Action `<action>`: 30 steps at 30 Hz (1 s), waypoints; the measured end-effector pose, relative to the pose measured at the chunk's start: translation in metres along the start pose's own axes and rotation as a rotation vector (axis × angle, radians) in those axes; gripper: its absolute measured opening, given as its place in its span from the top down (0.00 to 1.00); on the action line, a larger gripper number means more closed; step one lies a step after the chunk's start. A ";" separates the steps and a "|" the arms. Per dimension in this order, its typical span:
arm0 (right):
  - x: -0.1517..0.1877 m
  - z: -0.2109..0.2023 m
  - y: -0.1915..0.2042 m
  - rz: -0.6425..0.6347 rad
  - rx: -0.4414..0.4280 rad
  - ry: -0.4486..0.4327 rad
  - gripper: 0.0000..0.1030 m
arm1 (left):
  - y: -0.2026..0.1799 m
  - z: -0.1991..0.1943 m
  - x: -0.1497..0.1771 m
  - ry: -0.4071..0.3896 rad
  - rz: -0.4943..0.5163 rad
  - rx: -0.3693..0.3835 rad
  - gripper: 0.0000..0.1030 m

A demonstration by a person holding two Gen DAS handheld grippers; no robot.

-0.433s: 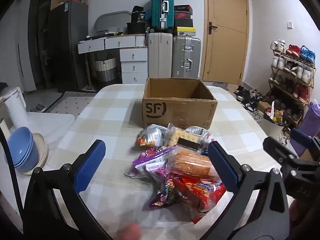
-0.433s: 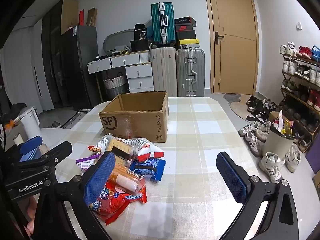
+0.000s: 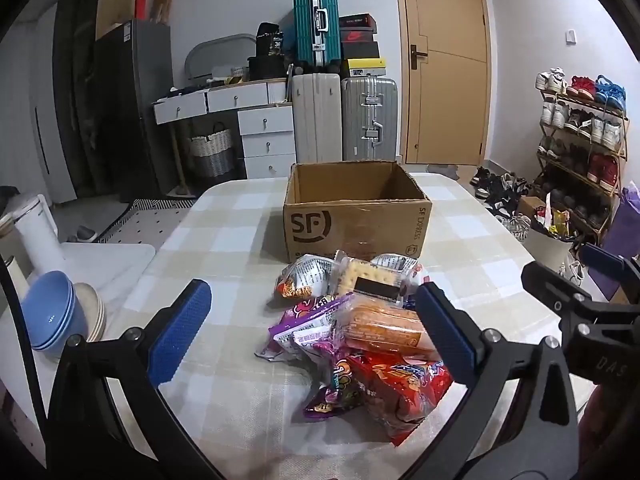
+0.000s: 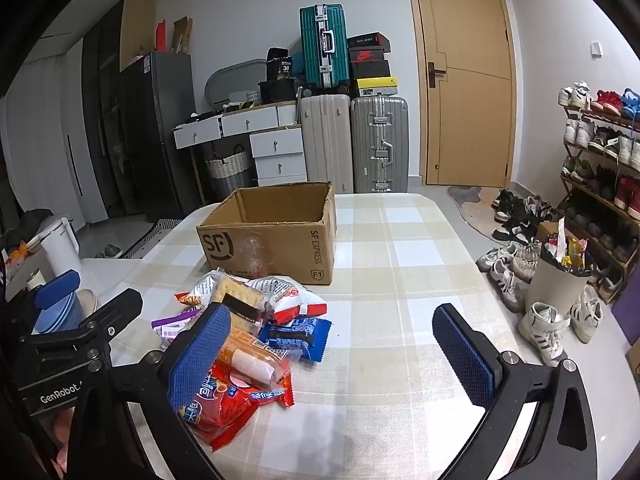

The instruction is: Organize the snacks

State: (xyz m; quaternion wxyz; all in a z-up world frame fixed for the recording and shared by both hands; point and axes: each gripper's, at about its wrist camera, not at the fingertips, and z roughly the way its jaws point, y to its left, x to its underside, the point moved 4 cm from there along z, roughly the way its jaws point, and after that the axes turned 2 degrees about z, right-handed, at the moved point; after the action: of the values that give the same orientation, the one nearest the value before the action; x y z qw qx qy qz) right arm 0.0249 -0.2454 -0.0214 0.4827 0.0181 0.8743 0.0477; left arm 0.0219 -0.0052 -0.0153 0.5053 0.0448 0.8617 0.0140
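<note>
checked table [image 3: 224, 240], cardboard box [image 3: 356, 220] behind snacks [image 3: 360, 320]

In the left wrist view, the cardboard box [image 3: 356, 216] stands open-topped on the table [image 3: 224, 240] at frame centre, with the snack pile [image 3: 360, 328] lying on the table just before it, toward the lower centre. A stack of bowls [image 3: 52, 316] sits at the lower left edge, off the table, and the shoe rack [image 3: 580, 140] stands along the right edge. Behind the box, at the upper centre, two suitcases [image 3: 344, 120] stand side by side against the wall, with the door [image 3: 444, 60] to their right.
</note>
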 end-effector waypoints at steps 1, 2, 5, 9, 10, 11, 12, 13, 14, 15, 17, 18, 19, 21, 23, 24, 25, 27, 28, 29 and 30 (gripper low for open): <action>0.001 0.000 -0.001 0.001 0.001 0.001 0.00 | 0.000 0.000 0.000 0.001 -0.001 0.001 0.01; 0.002 0.000 -0.001 0.001 -0.001 0.001 0.00 | -0.001 -0.001 -0.001 0.001 0.000 0.001 0.01; 0.002 0.000 -0.001 0.001 -0.001 0.000 0.00 | -0.002 0.000 -0.001 0.000 0.003 -0.001 0.01; 0.002 0.001 -0.002 0.003 -0.001 0.001 0.00 | -0.001 0.001 0.000 -0.001 -0.001 0.000 0.01; 0.002 0.001 -0.002 0.003 -0.001 0.001 0.00 | -0.001 0.001 0.000 -0.002 -0.002 0.001 0.01; 0.002 0.000 -0.002 0.003 -0.001 0.002 0.00 | -0.002 0.001 0.001 -0.002 0.000 -0.003 0.01; 0.002 0.000 -0.002 0.004 -0.002 0.002 0.00 | -0.001 0.003 0.001 -0.001 -0.001 -0.003 0.01; 0.002 0.000 -0.002 0.004 -0.002 0.002 0.00 | -0.001 0.004 0.002 0.001 -0.001 -0.001 0.01; 0.002 0.001 -0.001 0.004 -0.002 0.002 0.00 | -0.001 0.004 0.002 0.004 0.001 -0.002 0.01; 0.002 0.001 -0.001 0.005 -0.001 0.002 0.00 | -0.001 0.004 0.002 0.005 0.001 -0.005 0.01; 0.002 0.002 -0.001 0.006 -0.001 0.002 0.00 | 0.000 0.003 0.001 0.007 -0.004 -0.004 0.01; 0.002 0.002 -0.001 0.006 -0.002 0.002 0.00 | 0.000 0.003 0.001 0.005 -0.003 -0.006 0.01; 0.002 0.002 -0.001 0.006 -0.002 0.003 0.00 | -0.001 0.003 0.001 0.004 -0.002 -0.010 0.01; 0.001 0.000 -0.002 0.008 -0.003 0.004 0.00 | 0.000 0.004 0.001 0.005 -0.002 -0.009 0.01; 0.001 0.000 -0.002 0.010 -0.004 0.005 0.00 | 0.000 0.004 0.001 0.005 0.000 -0.012 0.01; 0.001 0.000 -0.002 0.011 -0.003 0.005 0.00 | 0.000 0.004 0.001 0.004 0.000 -0.012 0.01; 0.001 0.000 -0.004 0.013 -0.004 0.005 0.00 | 0.001 0.004 0.001 0.004 -0.001 -0.012 0.01; 0.000 0.000 -0.003 0.012 -0.003 0.004 0.00 | 0.000 0.004 0.001 0.004 0.000 -0.012 0.01; 0.000 0.000 -0.003 0.011 -0.002 0.005 0.00 | 0.000 0.004 0.001 0.005 -0.001 -0.011 0.01; 0.000 0.000 -0.004 0.012 -0.002 0.006 0.00 | 0.001 0.004 0.000 0.005 -0.003 -0.010 0.01; 0.003 0.003 -0.005 0.016 -0.002 0.008 0.00 | 0.000 0.004 0.001 0.006 -0.002 -0.010 0.01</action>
State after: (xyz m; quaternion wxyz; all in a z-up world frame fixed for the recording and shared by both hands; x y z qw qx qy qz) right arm 0.0262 -0.2496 -0.0258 0.4788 0.0245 0.8760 0.0526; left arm 0.0252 -0.0048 -0.0179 0.5031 0.0413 0.8630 0.0182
